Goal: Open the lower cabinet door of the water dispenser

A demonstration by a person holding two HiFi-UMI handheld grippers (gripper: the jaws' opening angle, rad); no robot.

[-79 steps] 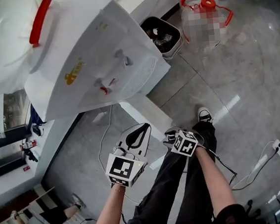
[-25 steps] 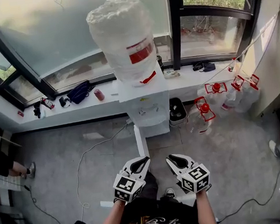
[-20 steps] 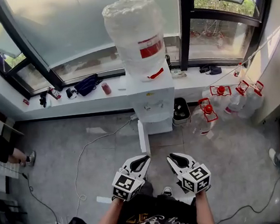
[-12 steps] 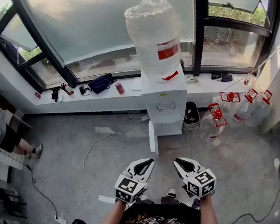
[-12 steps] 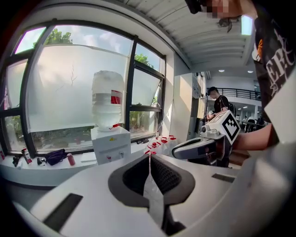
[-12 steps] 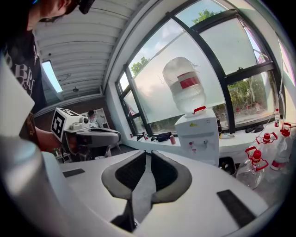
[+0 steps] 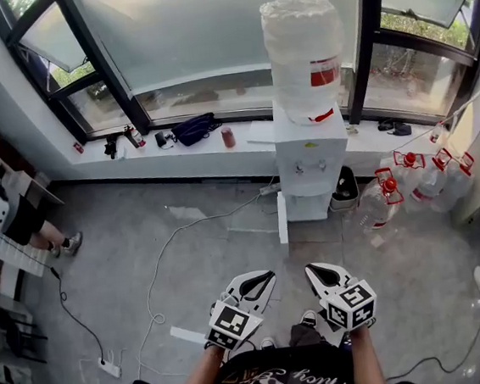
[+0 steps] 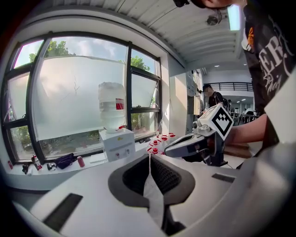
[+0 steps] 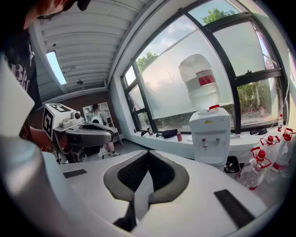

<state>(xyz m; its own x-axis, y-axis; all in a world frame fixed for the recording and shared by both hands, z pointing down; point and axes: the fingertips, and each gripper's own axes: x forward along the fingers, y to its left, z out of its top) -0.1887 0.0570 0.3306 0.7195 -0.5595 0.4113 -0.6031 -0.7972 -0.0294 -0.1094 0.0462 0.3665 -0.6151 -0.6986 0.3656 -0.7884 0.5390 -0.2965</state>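
Observation:
The white water dispenser (image 7: 312, 164) stands against the window sill with a big bottle (image 7: 304, 51) on top. Its lower cabinet door (image 7: 282, 218) stands swung out to the left, seen edge-on. Both grippers hang near the person's body at the bottom of the head view, far back from the dispenser. My left gripper (image 7: 268, 275) is shut and empty, its tips meeting (image 8: 149, 155). My right gripper (image 7: 311, 268) has just closed its jaws with nothing between them (image 9: 148, 151). The dispenser (image 8: 118, 143) (image 9: 210, 138) shows small and distant in both gripper views.
Several red-capped water bottles (image 7: 426, 180) stand right of the dispenser, with a dark bin (image 7: 345, 189) beside it. A cable (image 7: 168, 256) runs over the floor to a power strip (image 7: 105, 368). A seated person (image 7: 31, 228) is at the left.
The person has backed away from the dispenser, which was close up at first and now stands far off at upper right. Both grippers came back with the body, side by side.

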